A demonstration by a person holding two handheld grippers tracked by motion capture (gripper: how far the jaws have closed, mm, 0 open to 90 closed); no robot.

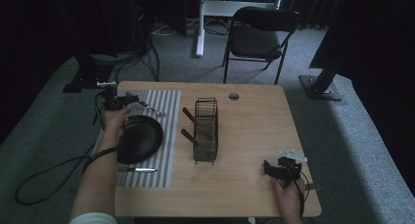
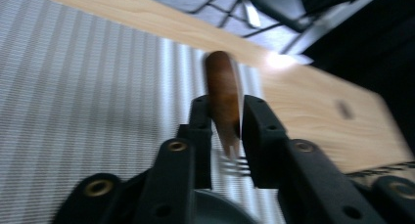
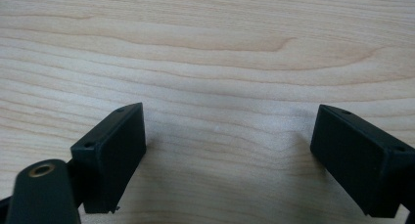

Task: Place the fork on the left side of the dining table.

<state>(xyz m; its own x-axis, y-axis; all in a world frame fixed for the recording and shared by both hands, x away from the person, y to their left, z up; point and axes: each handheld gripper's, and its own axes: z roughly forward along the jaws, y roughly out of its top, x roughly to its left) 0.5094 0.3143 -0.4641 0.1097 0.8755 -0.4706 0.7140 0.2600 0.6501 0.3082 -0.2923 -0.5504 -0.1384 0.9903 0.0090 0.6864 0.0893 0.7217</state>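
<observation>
**Nearly set: fork going down beyond the plate**

Already the place setting looks mostly laid, by my reading. On the grey-and-white striped placemat [image 1: 164, 136] in the left half of the high view sits the round black plate [image 1: 139, 138], and just below it a wooden-handled knife with a steel blade [image 1: 138, 170] lies flat on the mat. What I have in hand is the wooden-handled steel fork [image 1: 145, 104], at the upper left of the mat above the plate. It seems low over the mat, though I cannot tell whether it touches the cloth yet. Two more brown-handled utensils [image 1: 190, 117] stand in the black wire rack [image 1: 206, 131] at the middle of the light wooden table [image 1: 254, 136], so I judge more cutlery may yet be fetched.

My left gripper [image 2: 226, 136] has the fork between its jaws: in the left gripper view the brown handle runs up between the two black pads and the tines show below them. The pads look close against the handle, so I take it as a light grasp. My left forearm reaches up the left edge of the high view, hand above the plate's rim.

My right gripper [image 3: 227, 155] rests at the lower right of the table, jaws spread wide over bare wood, holding nothing.
</observation>
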